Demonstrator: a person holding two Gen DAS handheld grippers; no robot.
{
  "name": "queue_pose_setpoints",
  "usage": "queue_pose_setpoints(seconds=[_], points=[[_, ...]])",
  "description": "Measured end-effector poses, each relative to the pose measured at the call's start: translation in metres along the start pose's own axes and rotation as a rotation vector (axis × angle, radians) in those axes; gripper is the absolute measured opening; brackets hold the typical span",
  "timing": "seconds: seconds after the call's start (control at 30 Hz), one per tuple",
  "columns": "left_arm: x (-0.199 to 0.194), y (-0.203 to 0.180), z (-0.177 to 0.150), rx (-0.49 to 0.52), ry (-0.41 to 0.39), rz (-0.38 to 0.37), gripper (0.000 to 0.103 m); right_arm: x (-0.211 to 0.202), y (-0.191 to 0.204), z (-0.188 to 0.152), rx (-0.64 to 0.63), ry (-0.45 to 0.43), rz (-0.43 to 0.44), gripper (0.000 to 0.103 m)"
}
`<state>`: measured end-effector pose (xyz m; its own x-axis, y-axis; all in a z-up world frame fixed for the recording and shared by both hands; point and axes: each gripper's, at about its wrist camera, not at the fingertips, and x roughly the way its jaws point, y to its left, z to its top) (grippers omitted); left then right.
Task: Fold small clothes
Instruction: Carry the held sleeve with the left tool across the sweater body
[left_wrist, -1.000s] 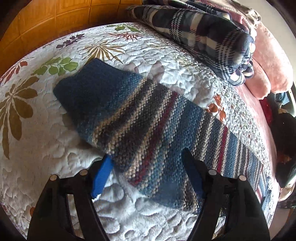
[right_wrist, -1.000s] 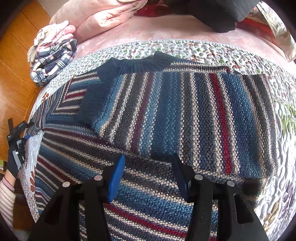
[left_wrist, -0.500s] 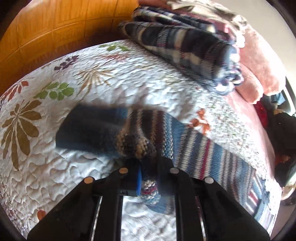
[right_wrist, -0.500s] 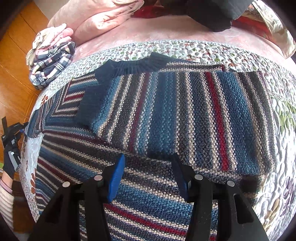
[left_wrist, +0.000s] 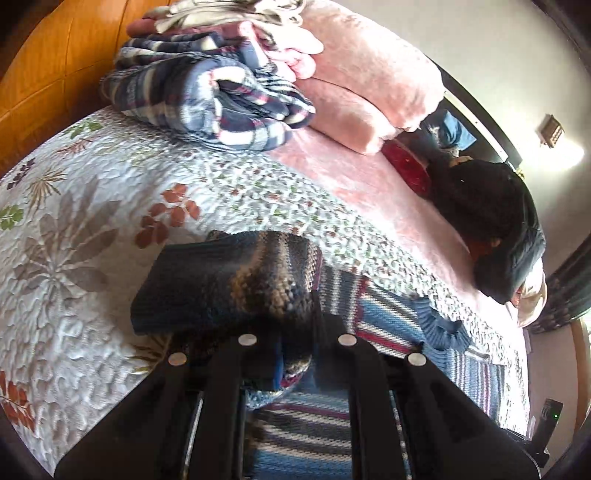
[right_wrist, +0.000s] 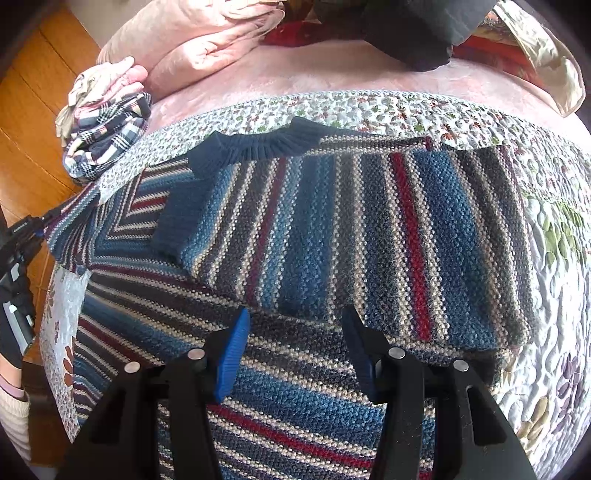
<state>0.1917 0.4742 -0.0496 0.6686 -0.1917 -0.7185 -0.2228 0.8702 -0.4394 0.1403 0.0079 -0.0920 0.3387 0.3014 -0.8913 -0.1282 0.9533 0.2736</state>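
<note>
Left tongs (left_wrist: 295, 332) have lifted one sleeve (left_wrist: 229, 280), clamped; right tongs (right_wrist: 295, 332) apart.

I note a bed covered by a white quilted spread (left_wrist: 92, 206) printed with leaves, over a pink blanket (left_wrist: 369, 206). Pink pillows (left_wrist: 369, 74) and a folded plaid blanket (left_wrist: 207, 96) sit at its head. Orange wood panelling (left_wrist: 51, 66) stands beside it, a pale wall (left_wrist: 498, 66) behind. A small wall fitting (left_wrist: 551, 130), possibly a switch, hangs in bright light.
</note>
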Motion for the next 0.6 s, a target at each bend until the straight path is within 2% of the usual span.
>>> queue_pose_setpoints(seconds=[0.27,0.4,0.6], points=[[0.032,-0.093,-0.04,0.091,0.045,-0.114,0.01,0.003,-0.001,0.003,-0.018,0.006,0.001,0.053],[0.056,-0.111,-0.059,0.108,0.104,-0.131,0.01,0.008,0.0,0.004,-0.02,0.01,0.002,0.053],[0.092,-0.11,-0.085,0.108,0.207,-0.105,0.011,0.016,-0.004,0.005,-0.009,0.031,0.009,0.053]])
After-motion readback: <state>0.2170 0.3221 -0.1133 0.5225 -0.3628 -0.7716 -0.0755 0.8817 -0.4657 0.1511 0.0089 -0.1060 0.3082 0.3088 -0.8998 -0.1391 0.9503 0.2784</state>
